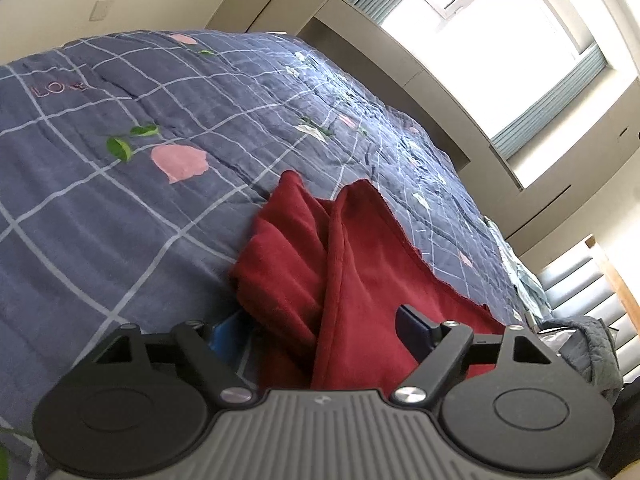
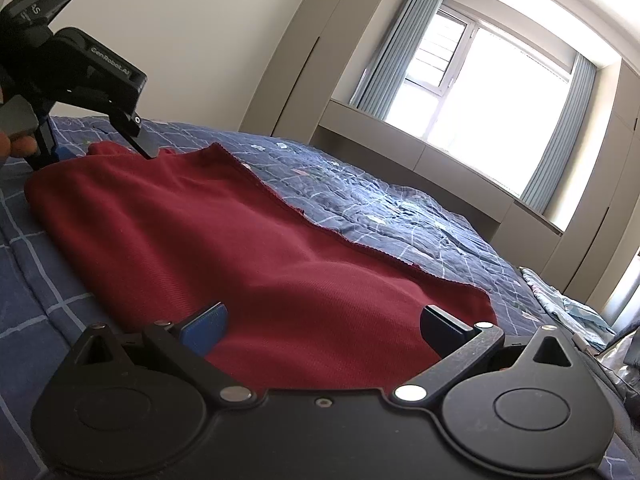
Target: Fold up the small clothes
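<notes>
A dark red garment (image 2: 224, 240) lies spread on the blue checked quilt (image 2: 380, 204). In the right wrist view my right gripper (image 2: 324, 328) is open, its fingers set wide over the garment's near edge. My left gripper (image 2: 100, 148) shows at the far left end of the garment, fingers down on the cloth. In the left wrist view the left gripper (image 1: 316, 332) is open, with bunched folds of the red garment (image 1: 320, 264) between its fingers; the left blue pad (image 1: 224, 340) is partly hidden by cloth.
The quilt (image 1: 120, 200) with pink and green prints covers the bed. A window with blue curtains (image 2: 480, 92) and beige cabinets stand behind. Crumpled light bedding (image 2: 568, 304) and a grey item (image 1: 588, 340) lie at the right.
</notes>
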Action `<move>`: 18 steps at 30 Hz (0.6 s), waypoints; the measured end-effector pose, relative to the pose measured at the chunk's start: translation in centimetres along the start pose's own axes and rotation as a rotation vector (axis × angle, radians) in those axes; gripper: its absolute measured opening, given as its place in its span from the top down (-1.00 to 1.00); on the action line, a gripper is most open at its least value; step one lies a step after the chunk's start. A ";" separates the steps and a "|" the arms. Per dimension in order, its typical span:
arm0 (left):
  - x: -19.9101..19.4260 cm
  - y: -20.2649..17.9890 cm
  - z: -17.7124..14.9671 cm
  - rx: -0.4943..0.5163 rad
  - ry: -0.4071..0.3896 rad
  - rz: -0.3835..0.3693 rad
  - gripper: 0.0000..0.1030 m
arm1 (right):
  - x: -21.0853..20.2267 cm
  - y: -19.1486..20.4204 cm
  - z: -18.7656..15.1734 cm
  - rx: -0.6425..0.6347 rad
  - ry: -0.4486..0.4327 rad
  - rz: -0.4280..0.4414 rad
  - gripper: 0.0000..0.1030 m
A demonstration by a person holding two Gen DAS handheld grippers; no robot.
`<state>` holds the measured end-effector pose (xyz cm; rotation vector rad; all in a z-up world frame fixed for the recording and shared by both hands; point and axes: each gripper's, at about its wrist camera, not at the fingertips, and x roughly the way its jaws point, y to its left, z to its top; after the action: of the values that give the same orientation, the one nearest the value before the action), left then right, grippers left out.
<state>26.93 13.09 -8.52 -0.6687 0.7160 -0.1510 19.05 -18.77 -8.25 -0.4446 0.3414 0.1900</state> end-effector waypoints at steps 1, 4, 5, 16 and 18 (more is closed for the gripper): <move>0.0 -0.2 -0.1 0.006 -0.003 0.009 -0.56 | 0.0 0.0 0.0 0.002 0.000 0.001 -0.99; 0.0 -0.8 -0.1 0.040 0.003 0.059 0.05 | 0.0 -0.2 0.0 0.010 -0.001 0.002 -0.99; 0.1 -0.8 -0.1 0.045 0.012 0.070 0.14 | 0.0 -0.2 0.0 0.012 -0.002 0.002 -0.99; -0.1 -3.3 0.5 0.109 0.038 0.125 0.62 | -0.1 -0.2 -0.1 0.025 -0.008 -0.010 -0.99; -0.5 -4.4 0.8 0.134 0.036 0.134 0.64 | -0.1 -0.2 -0.1 0.032 -0.014 -0.022 -0.99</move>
<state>27.51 10.21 -5.11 -0.4897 0.7755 -0.0865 19.00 -19.02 -8.18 -0.4155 0.3257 0.1664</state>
